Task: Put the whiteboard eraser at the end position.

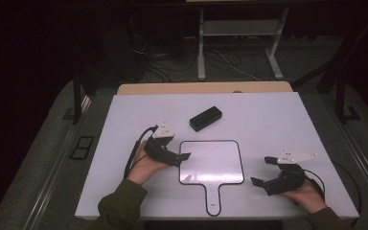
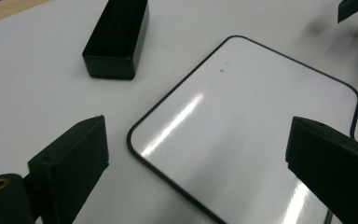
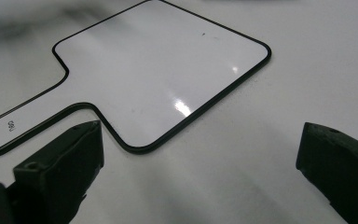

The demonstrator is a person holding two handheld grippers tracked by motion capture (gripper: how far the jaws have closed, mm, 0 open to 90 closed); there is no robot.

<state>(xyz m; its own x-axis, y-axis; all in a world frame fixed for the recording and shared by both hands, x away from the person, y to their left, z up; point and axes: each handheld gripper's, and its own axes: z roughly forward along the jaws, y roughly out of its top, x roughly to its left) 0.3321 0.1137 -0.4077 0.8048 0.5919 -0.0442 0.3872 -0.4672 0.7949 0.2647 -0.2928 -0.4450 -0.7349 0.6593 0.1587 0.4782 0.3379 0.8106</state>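
**Left gripper spread at the board's left edge; eraser untouched**

Left side. The left gripper sits at the left edge of the board, a white handheld board with a thin black rim and a short handle pointing toward the person. Its jaws stand wide apart with nothing between the pads. In the left gripper view they straddle the board's near corner, one jaw over bare table, the other over the board face.

Judgement: the step in hand looks like taking hold of the board or steadying it. The board lies flat and thin, so a clean pinch on the rim needs one jaw slid low under the edge. A steep approach would likely only push it across the table.

Centre. The eraser, a black block, lies just beyond the board's far-left corner, apart from it.

Right side. The right gripper rests off the board's right edge, jaws released and empty, aimed at the board.

View differences. The high view gives the whole layout, both hands and the handle's direction. The left gripper view shows the eraser's end face and a small dark speck on the board. The right gripper view shows small print on the handle, too small to read, and the curve where handle meets board.
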